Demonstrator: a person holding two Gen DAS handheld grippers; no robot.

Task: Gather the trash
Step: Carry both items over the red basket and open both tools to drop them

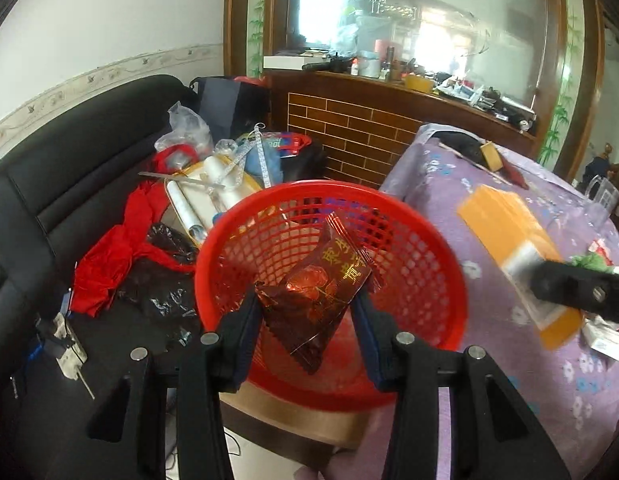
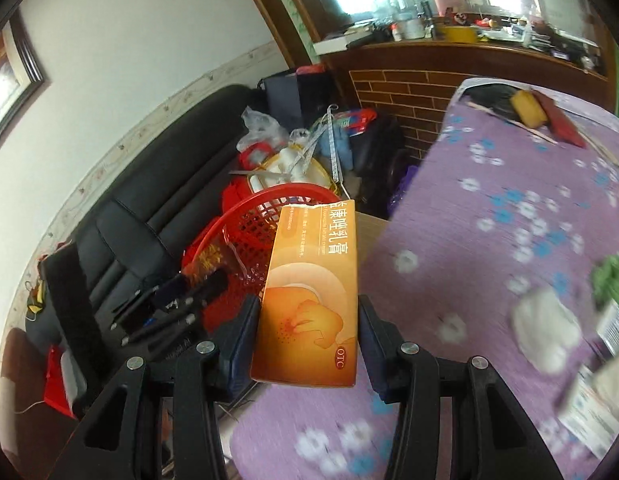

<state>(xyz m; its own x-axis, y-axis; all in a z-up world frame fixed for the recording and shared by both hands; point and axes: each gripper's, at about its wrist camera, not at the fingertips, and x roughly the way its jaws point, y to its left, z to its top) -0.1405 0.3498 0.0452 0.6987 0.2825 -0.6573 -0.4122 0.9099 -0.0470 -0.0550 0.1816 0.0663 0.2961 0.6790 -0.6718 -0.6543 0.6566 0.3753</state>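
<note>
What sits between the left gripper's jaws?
A dark red wrapper, clamped over the red basket; the left wrist view shows it.

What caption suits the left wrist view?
Left gripper holds a dark red wrapper over the red basket.

The left wrist view is taken from just behind the left claw [image 1: 307,312], aimed down into the red basket [image 1: 425,280] close below. The right wrist view is taken from over the purple surface [image 2: 489,208], faced toward the sofa [image 2: 157,208]. Basket, sofa and surface are shared by both.
</note>
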